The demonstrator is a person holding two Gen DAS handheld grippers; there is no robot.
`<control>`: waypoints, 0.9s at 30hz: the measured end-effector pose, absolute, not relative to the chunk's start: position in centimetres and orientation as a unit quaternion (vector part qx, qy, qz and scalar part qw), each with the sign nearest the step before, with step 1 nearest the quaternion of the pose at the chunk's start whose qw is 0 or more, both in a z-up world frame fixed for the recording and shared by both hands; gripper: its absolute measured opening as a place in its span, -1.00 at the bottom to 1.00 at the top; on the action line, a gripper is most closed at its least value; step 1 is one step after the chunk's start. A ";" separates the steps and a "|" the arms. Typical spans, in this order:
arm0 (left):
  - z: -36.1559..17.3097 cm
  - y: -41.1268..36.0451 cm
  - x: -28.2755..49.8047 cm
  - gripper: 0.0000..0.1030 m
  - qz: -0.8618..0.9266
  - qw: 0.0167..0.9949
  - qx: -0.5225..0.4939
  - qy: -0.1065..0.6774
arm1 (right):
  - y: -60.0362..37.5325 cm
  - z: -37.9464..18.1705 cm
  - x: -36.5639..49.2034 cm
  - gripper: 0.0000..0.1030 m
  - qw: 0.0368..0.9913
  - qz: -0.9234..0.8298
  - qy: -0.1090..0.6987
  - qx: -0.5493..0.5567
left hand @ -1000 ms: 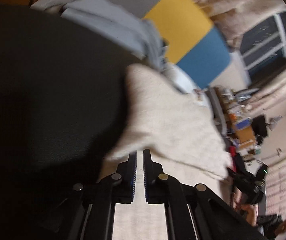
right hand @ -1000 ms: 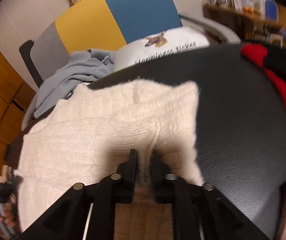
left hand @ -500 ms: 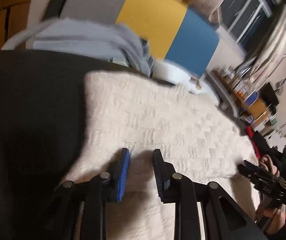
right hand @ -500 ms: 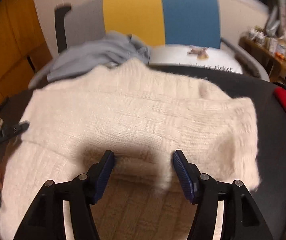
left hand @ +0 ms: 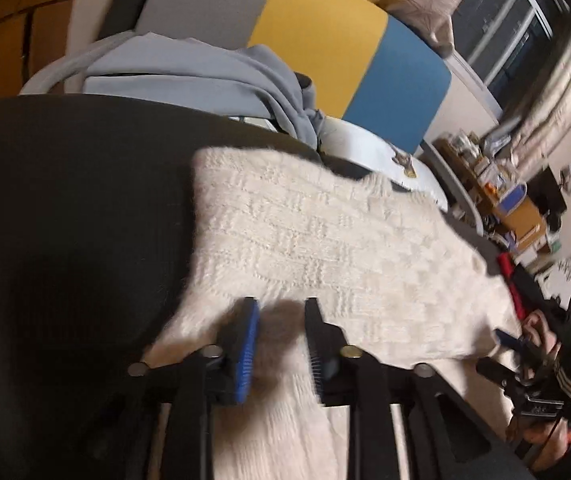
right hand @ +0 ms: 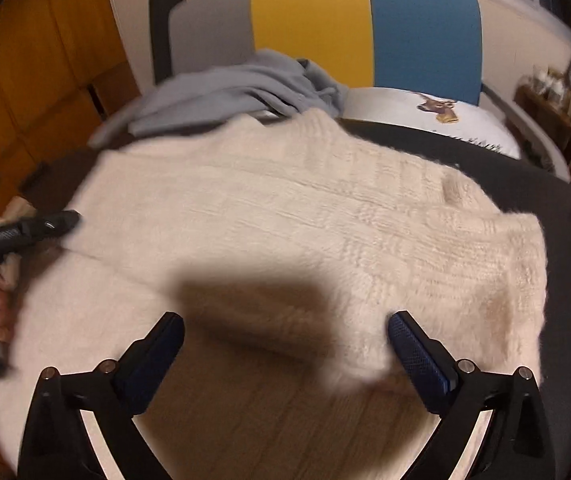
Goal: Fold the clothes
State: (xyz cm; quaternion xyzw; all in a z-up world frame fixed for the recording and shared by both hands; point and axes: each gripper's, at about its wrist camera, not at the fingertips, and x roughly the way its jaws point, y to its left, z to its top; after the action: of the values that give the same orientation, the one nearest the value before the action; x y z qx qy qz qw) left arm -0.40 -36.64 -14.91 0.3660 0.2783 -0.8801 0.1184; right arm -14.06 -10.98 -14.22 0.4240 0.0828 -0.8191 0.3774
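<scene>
The left gripper (left hand: 281,312) hovers released over the cream knit sweater (right hand: 285,220), which lies folded on the dark desk (left hand: 65,200). The right gripper (right hand: 285,334), at 3 o'clock, gapes wide, empty.

We see a cream sweater (right hand: 285,220) of chunky, fuzzy knit with raised ribs and a soft nap at its edges. It lies on a matt black table (left hand: 65,200) with a fine grain. Behind, a grey garment (right hand: 237,92) looks like smooth, thin cloth, and the chair (right hand: 365,24) back is flat woven fabric. The left gripper (left hand: 281,320) and right gripper (right hand: 285,332) are matt black plastic with small metal screws; their pads (left hand: 245,348) are ridged blue rubber.
</scene>
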 end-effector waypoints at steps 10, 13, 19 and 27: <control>-15.5 -35.9 14.7 -0.32 -0.871 0.105 0.338 0.341 | 7.8 -14.1 -6.6 1.00 0.370 -0.795 -0.116 0.466; -16.9 -35.4 18.3 -0.30 -0.860 0.107 0.340 0.366 | 12.1 -15.9 -4.4 0.92 0.355 -0.783 -0.167 0.483; -18.5 -33.3 23.1 -0.12 -0.855 0.090 0.328 0.391 | 14.1 -18.5 -1.1 0.06 0.396 -0.727 -0.241 0.506; -18.6 -29.1 22.8 0.01 -0.862 0.024 0.359 0.358 | 10.9 -19.4 -0.3 -0.14 0.432 -0.710 -0.234 0.505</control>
State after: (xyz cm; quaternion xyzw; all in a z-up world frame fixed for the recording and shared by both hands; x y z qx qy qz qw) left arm 22.85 -29.10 -18.59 0.3586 0.3579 -0.8618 0.0243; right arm -0.26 10.92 -19.43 0.5053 -0.2338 -0.7096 0.4318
